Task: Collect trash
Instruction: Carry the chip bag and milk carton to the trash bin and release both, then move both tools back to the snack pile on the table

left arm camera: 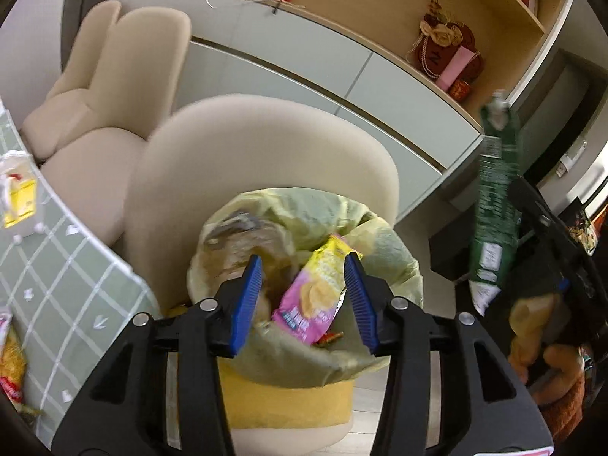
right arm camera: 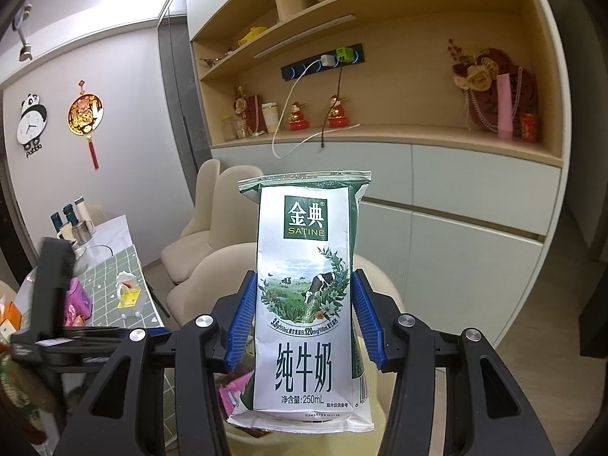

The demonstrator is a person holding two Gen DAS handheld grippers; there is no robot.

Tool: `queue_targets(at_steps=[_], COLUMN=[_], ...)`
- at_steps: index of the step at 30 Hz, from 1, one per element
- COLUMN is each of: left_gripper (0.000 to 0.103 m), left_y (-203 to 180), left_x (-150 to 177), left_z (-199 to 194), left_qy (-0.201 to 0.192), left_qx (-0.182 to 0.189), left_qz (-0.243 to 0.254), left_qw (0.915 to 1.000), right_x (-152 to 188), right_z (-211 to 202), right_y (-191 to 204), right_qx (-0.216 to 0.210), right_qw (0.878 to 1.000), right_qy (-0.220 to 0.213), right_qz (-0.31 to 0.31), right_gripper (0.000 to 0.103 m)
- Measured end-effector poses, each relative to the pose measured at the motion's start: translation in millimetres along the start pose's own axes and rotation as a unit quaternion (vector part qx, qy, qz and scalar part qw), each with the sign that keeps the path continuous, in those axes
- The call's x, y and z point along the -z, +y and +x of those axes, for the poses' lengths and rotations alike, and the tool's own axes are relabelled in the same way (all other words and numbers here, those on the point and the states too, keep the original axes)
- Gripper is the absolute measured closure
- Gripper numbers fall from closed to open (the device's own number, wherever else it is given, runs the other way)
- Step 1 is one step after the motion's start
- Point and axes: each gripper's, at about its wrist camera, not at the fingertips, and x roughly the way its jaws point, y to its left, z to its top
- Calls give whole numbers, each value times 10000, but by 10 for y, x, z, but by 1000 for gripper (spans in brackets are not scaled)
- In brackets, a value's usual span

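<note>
While the left hand-held gripper point(left arm camera: 304, 300) hangs half-open, empty, right over the bin point(left arm camera: 304, 342) w/ the pink wrapper point(left arm camera: 307, 300) dropped inside, the right hand-held gripper point(right arm camera: 302, 319) clamps the milk carton point(right arm camera: 304, 296) upright (long axis vertical), beside the bin, not yet above it.

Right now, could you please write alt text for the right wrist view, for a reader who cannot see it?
The right gripper holds an upright, flattened milk carton between its blue pads, its cow-and-meadow label facing the camera. Behind it stand cream chairs, grey cabinets and wooden shelves with red ornaments. A green-tiled table lies at the left.
</note>
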Motion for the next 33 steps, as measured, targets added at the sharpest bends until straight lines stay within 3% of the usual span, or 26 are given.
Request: queue_targets(at_steps=[10,15,16,26,33], left_gripper=[56,56,56,55,55], left_y=[392,607,631,1001,1482], left_x=[255,400,424,785,1127], left_z=[-448,-564,-582,-983,-1595], left_qy=[-98,-26,-10,56,-202], left_qx=[-333,-444,-451,-596,-972], left_qz=[-324,-536,-553,-764,-934], left_qw=[9989,9976,9974,9953,9907], right_x=[275,487,533,670,810], right_z=[473,588,581,190,-42], right_y=[285,296,310,551,1140], right_qx=[-41,-116,-13,87,-91], right_qw=[9999,9991,9990,9990,9981], right_qy=[102,393,438,337,601], right_qz=[-64,128,135,297,19], right_gripper=[56,52,48,46,45])
